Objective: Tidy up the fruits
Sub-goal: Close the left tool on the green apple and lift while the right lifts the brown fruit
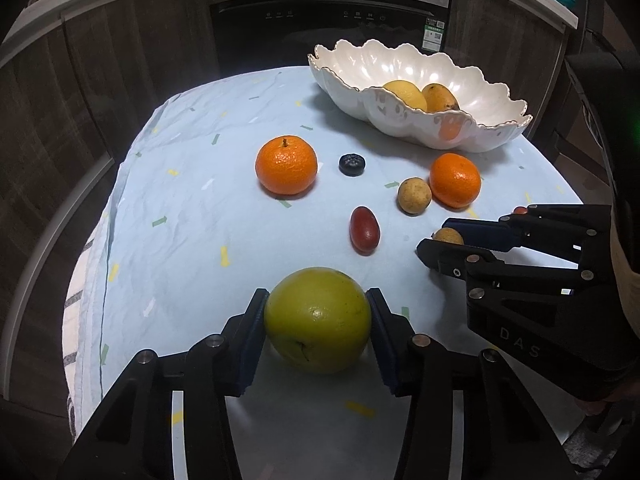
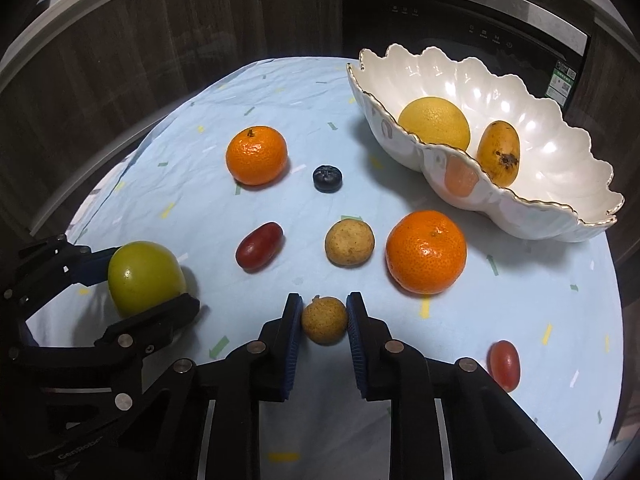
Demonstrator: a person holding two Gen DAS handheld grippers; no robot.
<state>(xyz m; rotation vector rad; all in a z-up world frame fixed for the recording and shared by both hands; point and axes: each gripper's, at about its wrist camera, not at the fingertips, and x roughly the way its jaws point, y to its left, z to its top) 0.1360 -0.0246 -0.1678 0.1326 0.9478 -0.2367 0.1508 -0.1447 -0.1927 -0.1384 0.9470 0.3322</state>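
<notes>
White, scalloped, the bowl point(image 2: 532, 216) held only two yellow fruits. We had our left gripper point(image 1: 317, 316) clamped on the green fruit point(image 1: 317, 320), our right gripper point(image 2: 324, 318) pinching a brown longan point(image 2: 324, 320); seven others lay on the cloth point(image 2: 200, 92).

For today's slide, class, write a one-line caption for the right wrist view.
Right gripper closes around a small brown fruit while the left gripper holds a green fruit near the white bowl.
</notes>
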